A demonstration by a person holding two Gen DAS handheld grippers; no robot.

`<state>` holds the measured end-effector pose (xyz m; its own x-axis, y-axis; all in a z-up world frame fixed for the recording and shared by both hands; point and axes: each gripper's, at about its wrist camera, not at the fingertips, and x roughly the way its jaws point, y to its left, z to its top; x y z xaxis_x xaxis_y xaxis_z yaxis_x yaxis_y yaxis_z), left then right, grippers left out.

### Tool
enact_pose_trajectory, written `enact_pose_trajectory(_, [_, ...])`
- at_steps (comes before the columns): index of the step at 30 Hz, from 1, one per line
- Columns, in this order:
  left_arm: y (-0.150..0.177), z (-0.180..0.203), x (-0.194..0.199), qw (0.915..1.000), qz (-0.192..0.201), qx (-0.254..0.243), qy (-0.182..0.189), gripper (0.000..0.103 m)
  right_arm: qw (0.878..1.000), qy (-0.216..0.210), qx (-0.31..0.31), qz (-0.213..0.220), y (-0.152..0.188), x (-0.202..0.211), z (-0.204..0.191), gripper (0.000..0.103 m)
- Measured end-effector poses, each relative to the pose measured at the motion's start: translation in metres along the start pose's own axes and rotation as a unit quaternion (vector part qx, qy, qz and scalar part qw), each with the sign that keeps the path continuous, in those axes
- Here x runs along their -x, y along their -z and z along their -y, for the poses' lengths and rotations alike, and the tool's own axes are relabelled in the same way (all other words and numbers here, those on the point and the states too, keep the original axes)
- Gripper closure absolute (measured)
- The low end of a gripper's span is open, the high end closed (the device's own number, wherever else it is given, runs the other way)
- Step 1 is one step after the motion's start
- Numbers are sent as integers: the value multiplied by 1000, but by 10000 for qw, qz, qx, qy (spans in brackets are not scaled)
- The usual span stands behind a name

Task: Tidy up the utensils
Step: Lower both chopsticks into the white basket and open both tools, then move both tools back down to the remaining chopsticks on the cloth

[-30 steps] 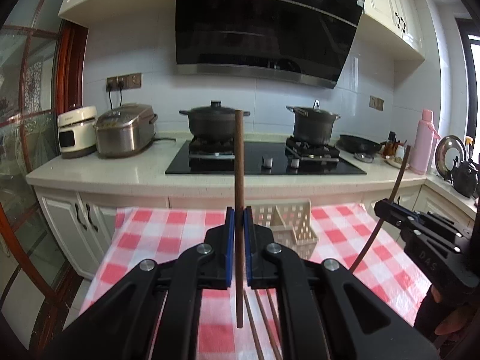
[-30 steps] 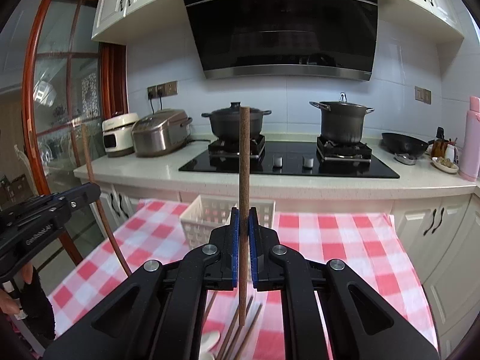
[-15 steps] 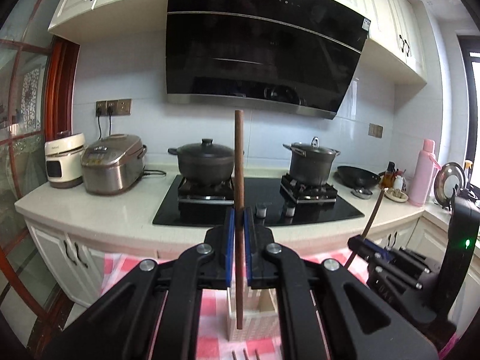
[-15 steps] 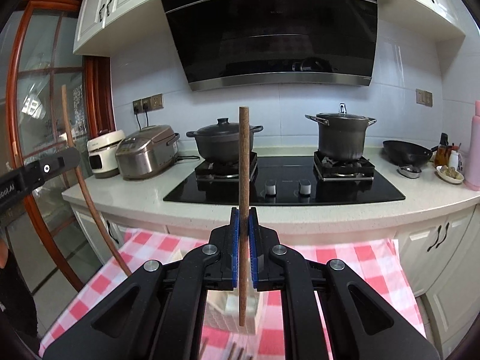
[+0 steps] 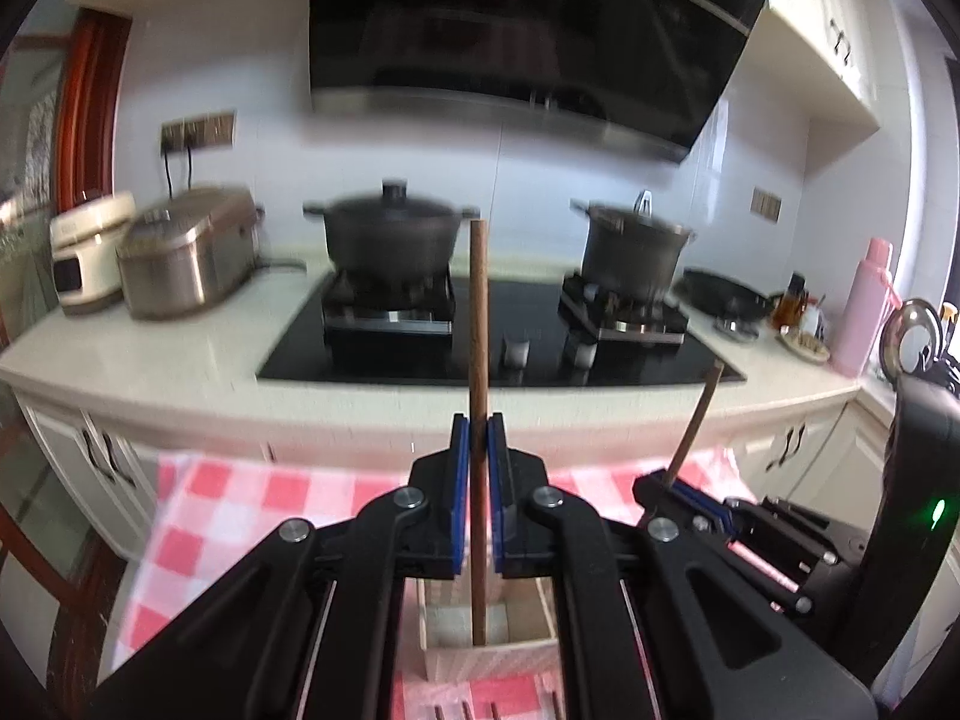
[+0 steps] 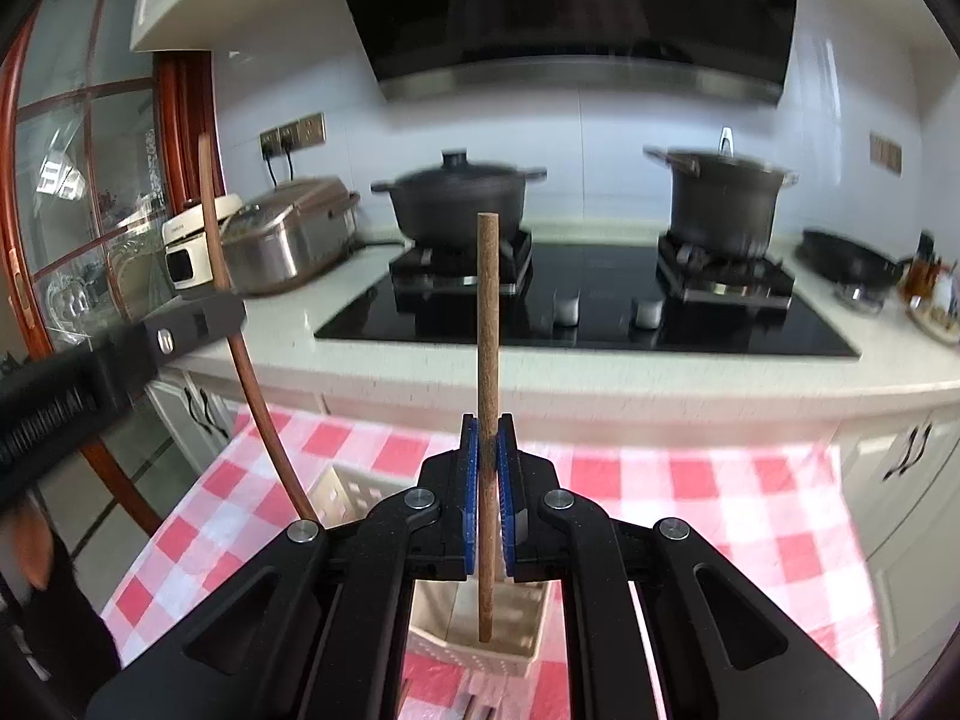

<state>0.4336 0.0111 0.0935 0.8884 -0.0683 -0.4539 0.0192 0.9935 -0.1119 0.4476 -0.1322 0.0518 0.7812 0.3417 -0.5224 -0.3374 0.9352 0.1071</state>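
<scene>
My left gripper is shut on a brown chopstick that stands upright; its lower tip hangs over the white slotted basket. My right gripper is shut on a second upright chopstick, whose lower end is over the same basket. In the left wrist view the right gripper shows at the right with its chopstick leaning. In the right wrist view the left gripper comes in from the left with its chopstick. More chopsticks lie on the cloth in front of the basket.
A red-and-white checked tablecloth covers the table. Behind it runs a counter with a black hob, two dark pots, a rice cooker, a pan and a pink flask. White cabinets stand below.
Both grippers have moved forward toward the counter, each still clamping its chopstick. The basket, earlier ahead of them, now sits directly under the chopstick tips. The two grippers are closer together.
</scene>
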Motion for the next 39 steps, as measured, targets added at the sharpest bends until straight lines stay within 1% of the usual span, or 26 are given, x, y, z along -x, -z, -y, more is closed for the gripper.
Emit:
enact_pose_trajectory(3, [14,-6,-14,9997,-240,33,42,97,9998,-32,-49,-207,6,-12,4,94])
enact_pose_trajectory(7, [27,-10,-26,9990,-446,45,-18,97,9993,-14,-75,-356,11,-25,4,94])
enact_pose_trajectory(11, [35,-16,-39,9978,-642,153,-76,97,9993,36,-150,-343,11,-34,8,94])
enact_pose_trajectory(14, [36,-20,-44,9975,-658,184,-177,96,9992,63,-203,-345,9,-39,12,93])
enact_pose_trajectory(16, [36,-23,-45,9974,-659,203,-218,94,9992,113,-215,-326,9,-42,15,92])
enact_pose_trajectory(17, [36,-24,-44,9973,-654,224,-231,89,9992,135,-210,-319,9,-42,16,86])
enact_pose_trajectory(18, [36,-26,-44,9973,-637,238,-262,80,9991,164,-210,-317,9,-43,17,78])
enact_pose_trajectory(19, [35,-26,-43,9974,-617,242,-292,75,9992,170,-240,-288,9,-43,20,59])
enact_pose_trajectory(20, [35,-27,-42,9975,-577,241,-330,67,9992,159,-287,-228,8,-41,22,50])
enact_pose_trajectory(21, [34,-28,-41,9976,-547,243,-359,64,9992,160,-309,-207,8,-41,24,50])
enact_pose_trajectory(23, [33,-29,-39,9975,-533,256,-389,63,9990,177,-360,-194,7,-38,28,50])
enact_pose_trajectory(25, [32,-30,-36,9975,-521,277,-399,60,9990,210,-386,-127,6,-32,31,50])
enact_pose_trajectory(27, [33,-32,-29,9976,-455,297,-437,52,9987,215,-459,-70,8,-23,36,50])
enact_pose_trajectory(29, [34,-34,-19,9978,-368,285,-481,47,9984,192,-532,-26,10,-14,41,50])
enact_pose_trajectory(30, [36,-35,-12,9979,-298,266,-517,41,9983,185,-558,11,13,-6,44,50])
enact_pose_trajectory(31, [38,-36,-6,9979,-244,255,-550,37,9982,183,-563,31,16,-1,45,50])
enact_pose_trajectory(33, [45,-40,10,9976,-87,268,-640,24,9982,150,-582,73,26,14,47,50])
enact_pose_trajectory(34, [49,-42,17,9974,-20,277,-662,21,9981,128,-597,75,31,19,47,50])
enact_pose_trajectory(37, [68,-46,43,9967,168,241,-761,7,9979,93,-636,20,53,35,46,50])
enact_pose_trajectory(38, [75,-47,50,9965,228,228,-774,5,9980,92,-618,-6,61,40,45,50])
enact_pose_trajectory(39, [83,-47,57,9963,310,210,-778,5,9982,100,-598,-25,67,43,43,50])
